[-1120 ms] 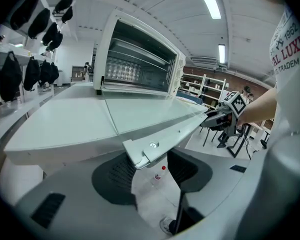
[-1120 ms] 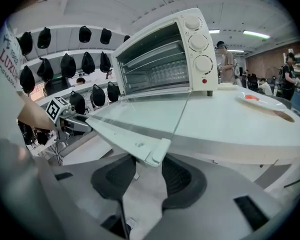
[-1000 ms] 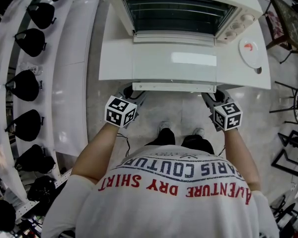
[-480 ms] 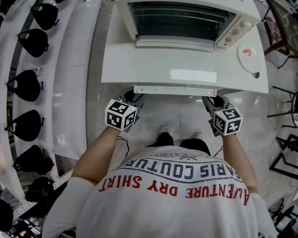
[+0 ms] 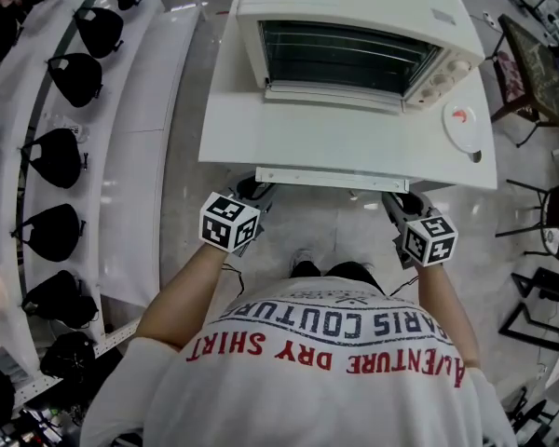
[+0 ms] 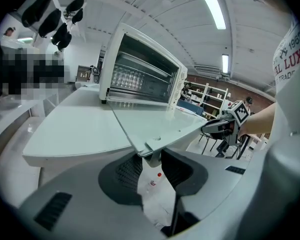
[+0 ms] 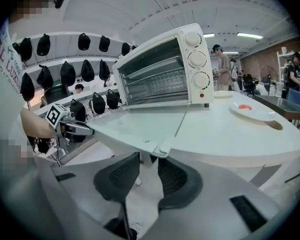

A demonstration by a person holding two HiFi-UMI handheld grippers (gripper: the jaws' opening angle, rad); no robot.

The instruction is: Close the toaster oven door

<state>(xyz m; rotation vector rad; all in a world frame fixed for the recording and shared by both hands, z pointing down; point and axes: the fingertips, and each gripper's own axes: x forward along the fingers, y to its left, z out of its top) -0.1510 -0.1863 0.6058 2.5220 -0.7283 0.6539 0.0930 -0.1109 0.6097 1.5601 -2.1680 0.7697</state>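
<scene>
A white toaster oven (image 5: 354, 26) stands on a white table (image 5: 225, 133), and its glass door (image 5: 340, 128) hangs open toward me. The door's front edge, with the handle (image 5: 331, 179), is raised a little off the table top. My left gripper (image 5: 252, 192) (image 6: 151, 164) has just been closing and now holds the handle's left end (image 6: 152, 146) between its pads. My right gripper (image 5: 396, 198) (image 7: 149, 169) has closed the same way on the handle's right end (image 7: 160, 149). Each gripper shows across the door in the other's view.
A white plate (image 5: 463, 124) (image 7: 252, 111) with a red bit on it lies on the table right of the oven. White shelves with several black caps (image 5: 51, 156) curve along the left. Dark chairs (image 5: 540, 240) stand at the right. People stand in the background of the right gripper view.
Both grippers have risen at the door's front edge and their jaws have narrowed onto the handle. The door's front edge has lifted slightly with them.
</scene>
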